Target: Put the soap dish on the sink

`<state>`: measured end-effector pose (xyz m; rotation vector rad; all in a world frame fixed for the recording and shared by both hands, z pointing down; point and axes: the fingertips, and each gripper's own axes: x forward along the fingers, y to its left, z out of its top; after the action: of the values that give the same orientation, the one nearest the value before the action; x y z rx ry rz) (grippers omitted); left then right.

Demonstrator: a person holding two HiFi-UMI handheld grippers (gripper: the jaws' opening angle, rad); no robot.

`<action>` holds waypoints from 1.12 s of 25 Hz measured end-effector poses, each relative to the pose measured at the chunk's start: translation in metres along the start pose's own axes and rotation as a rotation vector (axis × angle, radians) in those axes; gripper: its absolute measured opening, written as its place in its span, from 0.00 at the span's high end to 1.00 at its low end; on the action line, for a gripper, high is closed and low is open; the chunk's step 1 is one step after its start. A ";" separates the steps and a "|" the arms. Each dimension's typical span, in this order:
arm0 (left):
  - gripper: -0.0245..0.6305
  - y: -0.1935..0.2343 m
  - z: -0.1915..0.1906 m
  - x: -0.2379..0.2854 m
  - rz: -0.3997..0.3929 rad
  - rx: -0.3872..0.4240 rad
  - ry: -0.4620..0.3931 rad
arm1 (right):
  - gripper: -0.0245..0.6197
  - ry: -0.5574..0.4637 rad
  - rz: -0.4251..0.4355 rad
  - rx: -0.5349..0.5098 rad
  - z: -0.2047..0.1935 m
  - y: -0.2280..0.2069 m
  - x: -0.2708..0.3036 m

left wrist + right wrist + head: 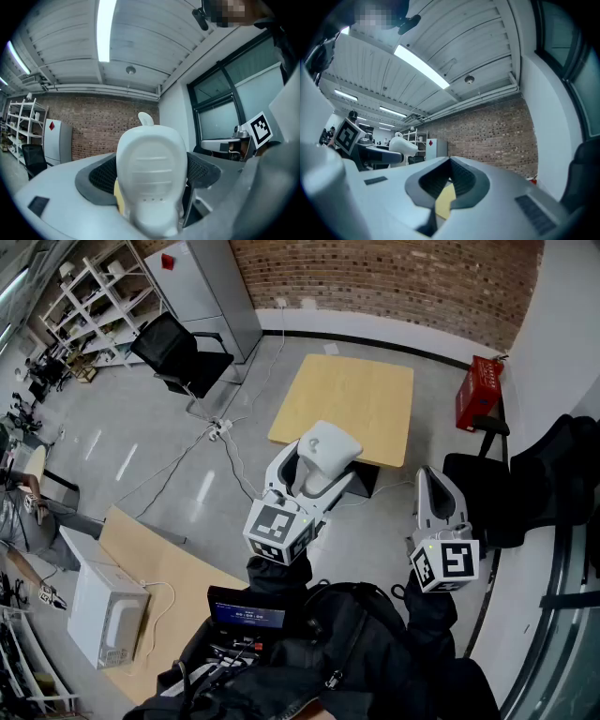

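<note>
The left gripper (317,472) is clamped on the white soap dish (330,444). Its jaws stand wide apart, and a ribbed pad (104,174) bears on each side of the dish. The dish is held in the air, resting on no surface. In the head view it overlaps the near edge of the light wooden table (352,390). The right gripper (429,479) is alongside, apart from the dish, with its jaws together and nothing between them.
</note>
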<state>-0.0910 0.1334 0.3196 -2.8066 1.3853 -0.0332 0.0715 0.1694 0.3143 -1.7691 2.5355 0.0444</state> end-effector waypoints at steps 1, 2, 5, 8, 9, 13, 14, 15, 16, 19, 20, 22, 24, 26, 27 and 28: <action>0.28 -0.001 0.001 0.000 0.000 -0.001 0.000 | 0.95 0.002 0.001 0.000 0.000 0.000 -0.001; 0.28 -0.002 0.001 0.001 0.000 0.000 -0.001 | 0.95 0.003 0.002 0.000 0.000 -0.001 -0.001; 0.28 -0.006 -0.001 0.003 0.004 0.001 0.001 | 0.95 0.010 -0.001 0.004 -0.003 -0.005 -0.005; 0.28 -0.010 -0.006 0.004 0.010 -0.005 0.011 | 0.95 0.017 -0.008 0.010 -0.007 -0.010 -0.009; 0.28 -0.011 -0.007 0.003 0.013 -0.008 0.015 | 0.95 0.019 -0.007 0.011 -0.009 -0.011 -0.012; 0.28 -0.017 -0.016 0.003 0.024 -0.019 0.024 | 0.95 0.014 0.013 0.012 -0.013 -0.013 -0.020; 0.28 -0.019 -0.017 0.004 0.026 -0.022 0.025 | 0.95 0.017 0.018 0.012 -0.014 -0.013 -0.021; 0.28 -0.020 -0.019 0.004 0.029 -0.023 0.025 | 0.95 0.021 0.023 0.011 -0.016 -0.014 -0.021; 0.28 -0.022 -0.019 0.004 0.034 -0.023 0.023 | 0.95 0.027 0.027 0.012 -0.018 -0.014 -0.022; 0.28 -0.026 -0.017 0.002 0.054 -0.012 0.004 | 0.95 0.049 0.040 0.021 -0.025 -0.015 -0.023; 0.28 -0.027 -0.016 0.002 0.055 -0.008 0.000 | 0.95 0.054 0.042 0.023 -0.027 -0.016 -0.023; 0.28 -0.026 -0.015 0.002 0.051 -0.009 0.003 | 0.95 0.063 0.045 0.027 -0.029 -0.014 -0.019; 0.28 -0.021 -0.018 0.002 0.052 -0.013 0.007 | 0.95 0.074 0.051 0.027 -0.032 -0.009 -0.013; 0.28 -0.014 -0.020 0.002 0.056 -0.009 0.005 | 0.95 0.081 0.057 0.025 -0.036 -0.004 -0.006; 0.28 -0.010 -0.021 0.003 0.057 -0.006 0.002 | 0.95 0.082 0.057 0.024 -0.037 -0.002 -0.002; 0.28 -0.005 -0.021 0.006 0.056 -0.005 -0.001 | 0.95 0.081 0.054 0.023 -0.038 -0.001 0.002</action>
<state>-0.0839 0.1322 0.3410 -2.7696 1.4646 -0.0278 0.0713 0.1653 0.3519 -1.7284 2.6280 -0.0545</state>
